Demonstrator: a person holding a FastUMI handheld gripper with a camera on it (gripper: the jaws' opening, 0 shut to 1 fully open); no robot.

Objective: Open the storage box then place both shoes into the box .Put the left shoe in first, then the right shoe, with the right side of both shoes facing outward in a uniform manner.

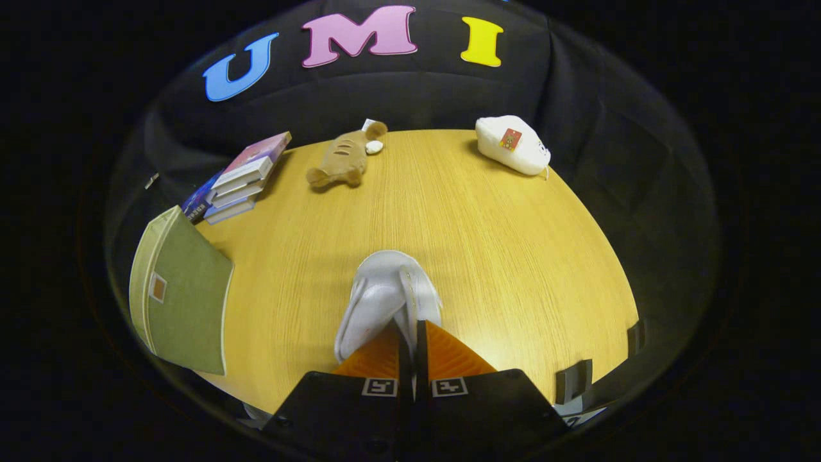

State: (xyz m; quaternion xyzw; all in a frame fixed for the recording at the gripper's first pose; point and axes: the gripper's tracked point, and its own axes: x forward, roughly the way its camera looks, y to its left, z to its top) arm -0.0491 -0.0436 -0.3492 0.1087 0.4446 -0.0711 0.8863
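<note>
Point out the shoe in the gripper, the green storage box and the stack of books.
Shoe [385, 289]: gripper view, on its white upper, just ahead of the fingers.
Storage box [186, 301]: gripper view, on its green panel.
Stack of books [240, 179]: gripper view, on the page edges.

I see the table [487, 256] as pale wood grain with a soft sheen. On it, the shoe [378, 298] looks smooth, matt (leather or plastic, I cannot tell). Beyond it, the brown toy [337, 163] is plush; beside the table's edge, the storage box [183, 298] looks like matt woven cloth.
</note>
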